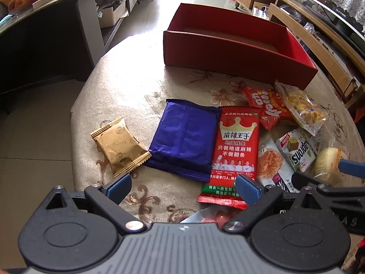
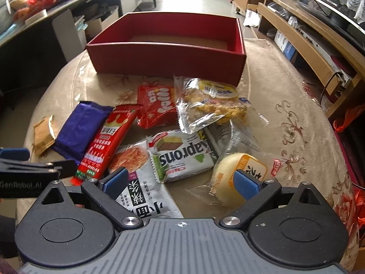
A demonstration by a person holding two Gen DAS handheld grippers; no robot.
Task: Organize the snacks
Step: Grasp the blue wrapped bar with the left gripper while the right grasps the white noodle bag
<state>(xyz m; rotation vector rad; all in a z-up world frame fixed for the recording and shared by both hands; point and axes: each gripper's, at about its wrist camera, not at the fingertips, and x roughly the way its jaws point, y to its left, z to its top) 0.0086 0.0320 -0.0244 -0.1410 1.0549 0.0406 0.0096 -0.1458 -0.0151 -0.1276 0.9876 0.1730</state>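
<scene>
Both grippers hovered low at the near edge of the counter point(image 2: 296, 105), snacks spread ahead of them. Left gripper point(image 1: 183, 188): fingers spread wide, nothing between them, aimed past the blue packet point(image 1: 184, 137) and the red spicy-strip pack point(image 1: 235, 148), which lay side by side and touching. Tan packet point(image 1: 119, 143) sat just left of the blue one. Right gripper point(image 2: 181, 181): fingers also spread, empty, over the white noodle pack point(image 2: 141, 182), with the round bun in clear wrap point(image 2: 237, 173) by the right fingertip. Kaprons wafer pack point(image 2: 182, 157) lay between those two, clear-wrapped cake point(image 2: 212, 105) and red candy bag point(image 2: 157, 105) behind it. Red box point(image 2: 166, 54) stood open at the far side of the counter, no snack visible inside.
</scene>
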